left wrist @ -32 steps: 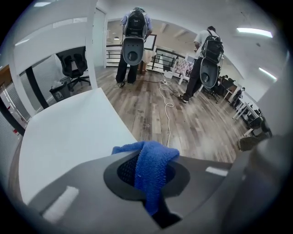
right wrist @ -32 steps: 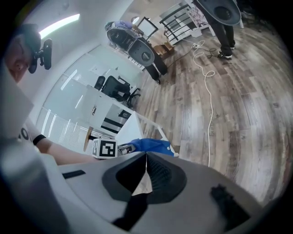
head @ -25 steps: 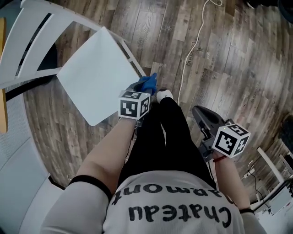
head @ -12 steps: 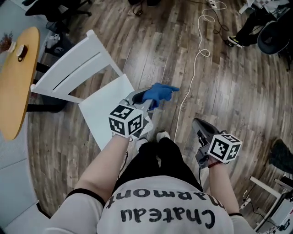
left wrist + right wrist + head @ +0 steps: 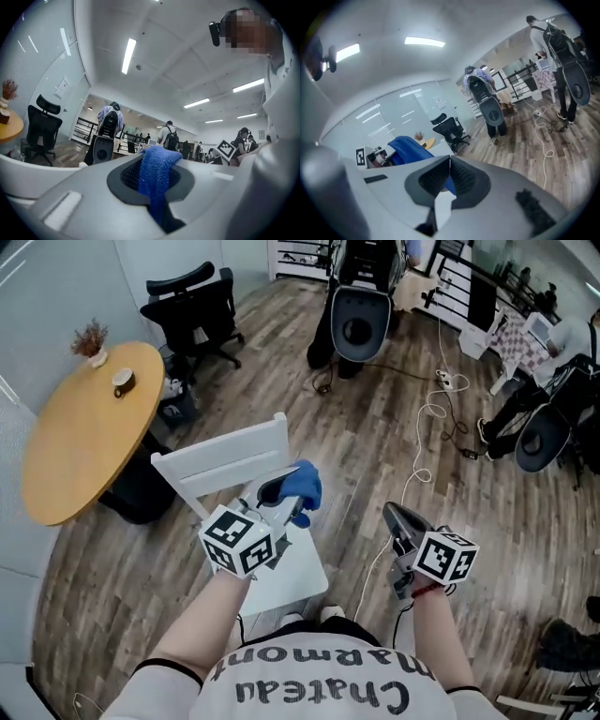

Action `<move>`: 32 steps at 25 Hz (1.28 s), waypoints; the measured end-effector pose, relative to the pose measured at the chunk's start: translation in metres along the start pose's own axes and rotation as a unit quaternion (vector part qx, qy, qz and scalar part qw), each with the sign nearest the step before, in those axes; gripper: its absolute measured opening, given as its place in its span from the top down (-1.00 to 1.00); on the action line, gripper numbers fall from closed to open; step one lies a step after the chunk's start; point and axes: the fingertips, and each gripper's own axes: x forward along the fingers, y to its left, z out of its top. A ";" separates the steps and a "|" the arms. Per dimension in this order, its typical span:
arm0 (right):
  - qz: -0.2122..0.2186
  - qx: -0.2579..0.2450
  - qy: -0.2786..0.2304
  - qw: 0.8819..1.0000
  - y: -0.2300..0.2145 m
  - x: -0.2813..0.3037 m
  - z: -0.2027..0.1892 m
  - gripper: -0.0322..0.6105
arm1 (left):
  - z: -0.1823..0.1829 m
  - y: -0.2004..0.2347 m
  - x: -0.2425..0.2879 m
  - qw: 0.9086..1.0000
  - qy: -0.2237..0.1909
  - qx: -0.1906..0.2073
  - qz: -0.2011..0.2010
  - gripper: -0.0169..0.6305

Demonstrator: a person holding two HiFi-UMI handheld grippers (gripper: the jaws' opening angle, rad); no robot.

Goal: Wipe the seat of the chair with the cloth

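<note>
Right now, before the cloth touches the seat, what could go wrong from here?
The cloth bulges past the jaws of the left gripper, so it may pull free when dragged over the chair seat. The right gripper is shut on nothing, away from the chair, so the chair could slide. The white cable lying close by is a trip hazard.

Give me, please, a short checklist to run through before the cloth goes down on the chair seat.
1. Blue knitted cloth clamped in left gripper's jaws: ok.
2. White slat-backed chair's seat in view under that gripper: ok.
3. Left jaws aimed down at seat: not ok; its view shows mostly ceiling.
4. Cloth touching seat: cannot tell.
5. Right gripper shut, empty, off to the chair's side: ok.
</note>
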 end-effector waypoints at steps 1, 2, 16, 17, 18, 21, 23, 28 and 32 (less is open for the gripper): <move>0.017 -0.010 -0.004 1.000 0.017 0.007 0.010 0.85 | 0.014 -0.001 -0.012 1.000 -0.010 0.006 0.003 0.89; 0.037 -0.023 -0.009 0.999 0.036 0.014 0.020 0.85 | 0.029 -0.002 -0.025 1.000 -0.020 0.012 0.007 0.89; 0.236 -0.233 -0.029 0.943 0.223 0.034 0.073 0.85 | 0.119 -0.022 -0.187 0.979 -0.111 0.037 0.166 0.89; 0.246 -0.231 -0.021 0.941 0.226 0.035 0.067 0.85 | 0.119 -0.025 -0.195 0.977 -0.111 0.034 0.180 0.89; 0.257 -0.228 -0.013 0.939 0.229 0.035 0.062 0.85 | 0.118 -0.028 -0.201 0.974 -0.110 0.030 0.195 0.89; 0.281 -0.230 0.011 0.931 0.231 0.031 0.049 0.85 | 0.111 -0.039 -0.215 0.964 -0.110 0.023 0.243 0.89; 0.295 -0.231 0.025 0.927 0.229 0.027 0.043 0.85 | 0.108 -0.050 -0.221 0.957 -0.114 0.024 0.264 0.89; 0.322 -0.233 0.046 0.916 0.224 0.012 0.029 0.85 | 0.100 -0.084 -0.226 0.949 -0.116 0.027 0.291 0.89; 0.340 -0.237 0.059 0.908 0.217 -0.003 0.018 0.85 | 0.091 -0.106 -0.230 0.938 -0.135 0.009 0.318 0.89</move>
